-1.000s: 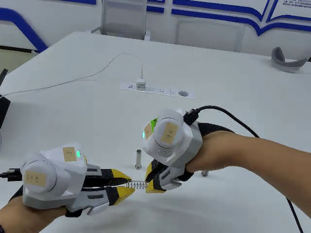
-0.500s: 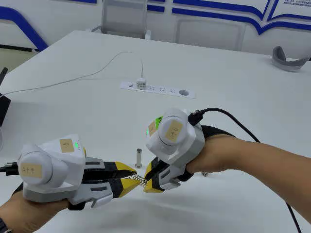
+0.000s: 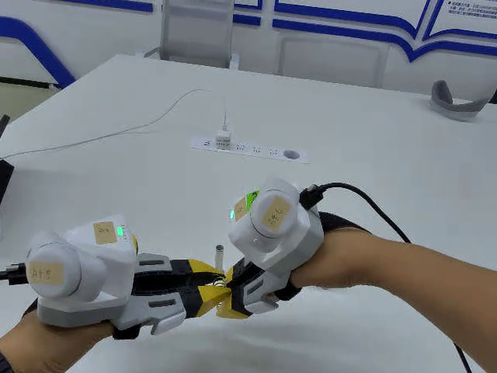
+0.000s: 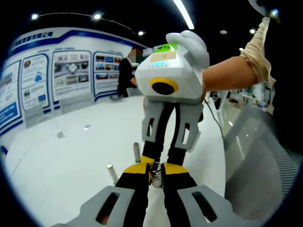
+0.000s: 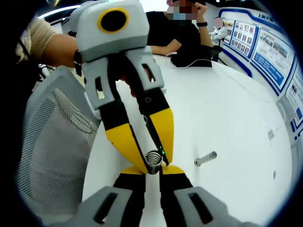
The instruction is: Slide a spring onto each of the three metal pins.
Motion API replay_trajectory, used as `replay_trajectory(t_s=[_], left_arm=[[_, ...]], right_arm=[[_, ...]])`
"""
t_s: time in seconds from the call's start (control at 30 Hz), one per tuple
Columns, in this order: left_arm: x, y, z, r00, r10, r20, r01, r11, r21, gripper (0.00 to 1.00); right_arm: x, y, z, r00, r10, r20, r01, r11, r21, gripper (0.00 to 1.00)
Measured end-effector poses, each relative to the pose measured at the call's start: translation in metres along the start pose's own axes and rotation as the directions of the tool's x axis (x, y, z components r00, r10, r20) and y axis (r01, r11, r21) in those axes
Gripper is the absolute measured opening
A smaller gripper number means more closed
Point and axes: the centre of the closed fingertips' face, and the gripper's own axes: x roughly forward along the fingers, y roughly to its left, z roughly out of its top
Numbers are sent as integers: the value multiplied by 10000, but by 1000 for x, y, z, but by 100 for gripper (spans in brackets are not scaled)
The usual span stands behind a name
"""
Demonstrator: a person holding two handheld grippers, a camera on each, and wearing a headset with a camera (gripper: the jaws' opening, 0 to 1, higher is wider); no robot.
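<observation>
A small coil spring sits between the yellow tips of both grippers, which meet tip to tip. My left gripper comes in from the lower left and is shut on one end of the spring. My right gripper points down and left and is shut on the other end. In the head view little of the spring shows between the tips. A bare metal pin stands upright on the white table just behind the tips. The pin has a second upright pin near it.
A white power strip with a plugged-in charger and a thin cable lies at mid-table. A grey headband-like object rests at the far right. The right gripper's black cable runs over the forearm. A mesh chair is beside the table.
The two grippers have come closer together, so the spring that stretched openly between them is now short and mostly hidden. Both tips now sit nearer the upright pin.
</observation>
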Motion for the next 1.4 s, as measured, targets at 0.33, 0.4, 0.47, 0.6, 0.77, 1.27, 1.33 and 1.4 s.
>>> replay_trajectory(t_s=[0.33, 0.4, 0.47, 0.6, 0.77, 1.27, 1.33, 1.4], left_arm=[[0, 0, -3, 9998, -90, -192, 88, 9999, -83, 10], [0, 0, -5, 9997, -93, -228, 91, 9999, -96, 10], [0, 1, -6, 9996, -83, -288, 81, 9999, -80, 10], [1, 3, -10, 9989, -85, -452, 82, 10000, -53, 10], [0, 7, -12, 9984, -31, -572, 27, 10000, -61, 10], [-1, 30, -8, 9962, 159, -851, -152, 9998, 88, 10], [0, 33, -6, 9960, 175, -878, -165, 9998, 116, 10], [0, 36, -5, 9960, 179, -876, -169, 9998, 125, 10]], right_arm=[[-2, -4, -3, 9997, -251, 42, 250, 9996, 162, 17], [-4, -5, -5, 9994, -338, 101, 336, 9992, 233, 18], [-6, -6, -6, 9990, -411, 147, 407, 9988, 289, 19], [-12, -4, -8, 9977, -586, 337, 570, 9974, 449, 22], [-22, -2, -16, 9945, -867, 595, 819, 9935, 789, 23], [-64, 1, -54, 9648, -2287, 1301, 1934, 9516, 2387, 28], [-70, 0, -59, 9578, -2516, 1394, 2094, 9422, 2617, 29], [-76, 0, -65, 9525, -2699, 1409, 2240, 9346, 2762, 29]])
